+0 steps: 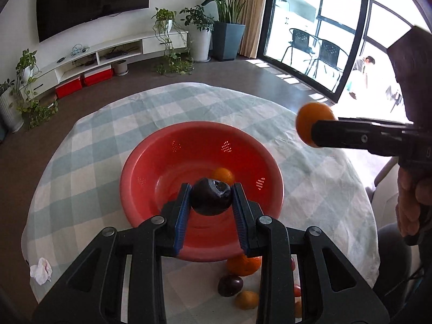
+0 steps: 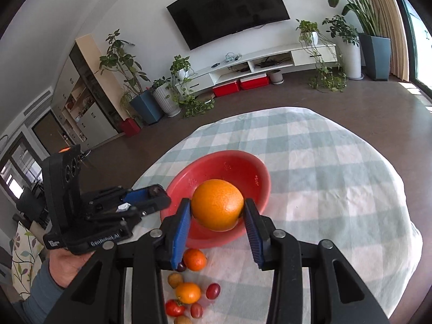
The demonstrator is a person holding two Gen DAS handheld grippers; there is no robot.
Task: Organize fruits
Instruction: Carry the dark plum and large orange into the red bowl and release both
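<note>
- While my left tongs (image 1: 210, 197) grip the dark plum (image 1: 211, 198) above the red bowl (image 1: 151, 159), I lower before letting go, so it cannot bounce out.
- My right tongs (image 2: 218, 210) clamp an orange (image 2: 217, 204) near the rim; it waits its turn.
- One small orange (image 1: 223, 175) already lies inside; more fruit sits on the table (image 2: 337, 189).

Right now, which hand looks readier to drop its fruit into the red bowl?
Left. The left gripper holds its dark plum low over the red bowl, while the right gripper holds its orange higher, off to the side.
</note>
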